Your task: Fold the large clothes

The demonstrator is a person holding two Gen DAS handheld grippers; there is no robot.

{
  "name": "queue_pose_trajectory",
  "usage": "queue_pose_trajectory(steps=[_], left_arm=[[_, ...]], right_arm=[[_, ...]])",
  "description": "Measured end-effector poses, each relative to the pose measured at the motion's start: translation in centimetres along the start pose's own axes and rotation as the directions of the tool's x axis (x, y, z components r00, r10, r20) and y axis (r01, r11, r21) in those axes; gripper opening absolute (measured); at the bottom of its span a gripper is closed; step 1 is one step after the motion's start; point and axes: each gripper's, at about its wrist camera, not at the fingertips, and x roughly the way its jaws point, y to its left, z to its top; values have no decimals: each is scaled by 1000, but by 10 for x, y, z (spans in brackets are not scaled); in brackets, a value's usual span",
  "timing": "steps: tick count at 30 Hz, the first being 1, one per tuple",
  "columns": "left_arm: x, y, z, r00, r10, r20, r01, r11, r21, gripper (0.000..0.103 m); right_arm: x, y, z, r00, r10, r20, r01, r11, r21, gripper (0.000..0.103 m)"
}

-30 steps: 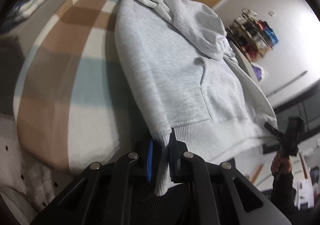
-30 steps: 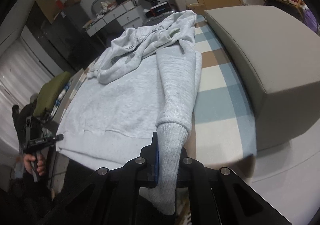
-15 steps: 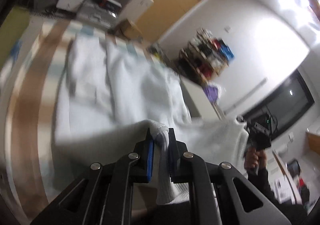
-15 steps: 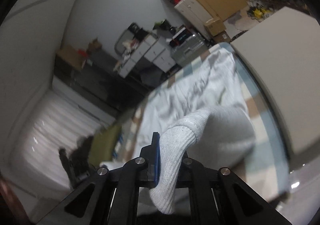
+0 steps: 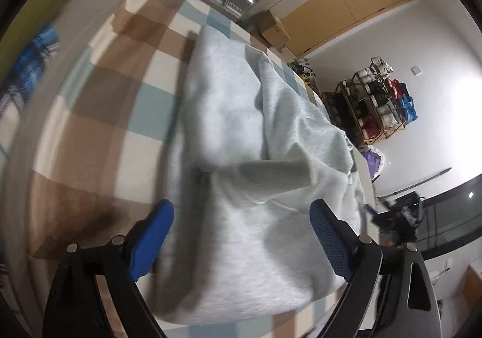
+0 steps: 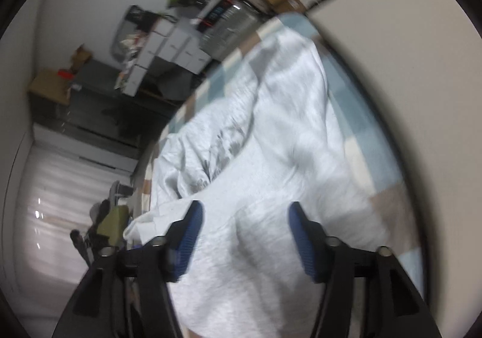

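Here the pale grey hoodie [image 5: 229,133] lies on the checked bedspread [image 5: 99,115], its long axis running away from both cameras toward the far end of the bed. One ribbed cuff [image 5: 265,178] lies crosswise over the body, pointing right in the left wrist view. The left gripper [image 5: 241,235] hangs above the cloth with jaws spread wide, holding nothing. The right gripper [image 6: 244,235] is likewise spread wide over the hoodie [image 6: 271,133], beside a beige cushion [image 6: 406,46].
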Motion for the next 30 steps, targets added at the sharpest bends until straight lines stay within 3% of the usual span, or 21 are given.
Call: queue_pose_trajectory(steps=[2, 5, 8, 10, 12, 14, 16, 17, 18, 19, 20, 21, 23, 25, 30], left_arm=[[0, -9, -4, 999, 47, -1, -47, 995, 83, 89], [5, -32, -1, 998, 63, 0, -62, 975, 213, 89], [19, -51, 12, 999, 45, -26, -34, 944, 329, 89], [40, -55, 22, 992, 99, -75, -61, 915, 399, 89], [54, -53, 28, 987, 115, -110, -58, 906, 420, 89], [63, -51, 32, 984, 126, -127, -60, 901, 430, 89], [63, -54, 35, 988, 97, -120, -34, 898, 439, 89], [62, -57, 36, 989, 89, -118, -26, 892, 451, 88], [60, -61, 36, 991, 78, -109, -18, 885, 464, 77], [56, -66, 34, 994, 53, -100, 2, 875, 484, 66], [55, -71, 31, 994, 61, -94, -5, 863, 505, 41], [55, -74, 28, 993, 78, -92, -18, 853, 522, 18], [49, -82, 19, 996, 47, -79, 3, 842, 539, 11], [43, -85, 10, 997, 15, -82, 30, 848, 530, 8], [10, -91, -8, 1000, 11, 21, -20, 864, 503, 3]], right_arm=[[-16, 5, 1, 998, -29, 63, 36, 994, -103, 76], [-24, 22, -1, 988, -119, 97, 142, 952, -273, 83], [-2, 38, 0, 957, -277, 88, 287, 851, -441, 83], [14, 45, 0, 925, -370, 92, 360, 769, -528, 83], [34, 46, 5, 895, -439, 83, 399, 704, -587, 82], [50, 46, 9, 893, -448, 40, 373, 689, -622, 72], [65, 47, 12, 877, -480, 17, 375, 663, -648, 43], [71, 48, 12, 866, -500, 23, 392, 649, -652, 36], [74, 46, 14, 861, -508, 22, 400, 650, -647, 25], [74, 45, 16, 870, -493, 3, 383, 672, -633, 16], [72, 43, 15, 888, -461, -14, 356, 704, -615, 14], [70, 44, 14, 894, -447, -3, 351, 706, -616, 14], [61, 52, 4, 901, -431, 48, 359, 679, -640, 13], [46, 61, -11, 924, -377, 68, 326, 680, -657, 12], [8, 89, -53, 925, -310, 219, 373, 633, -678, 11]])
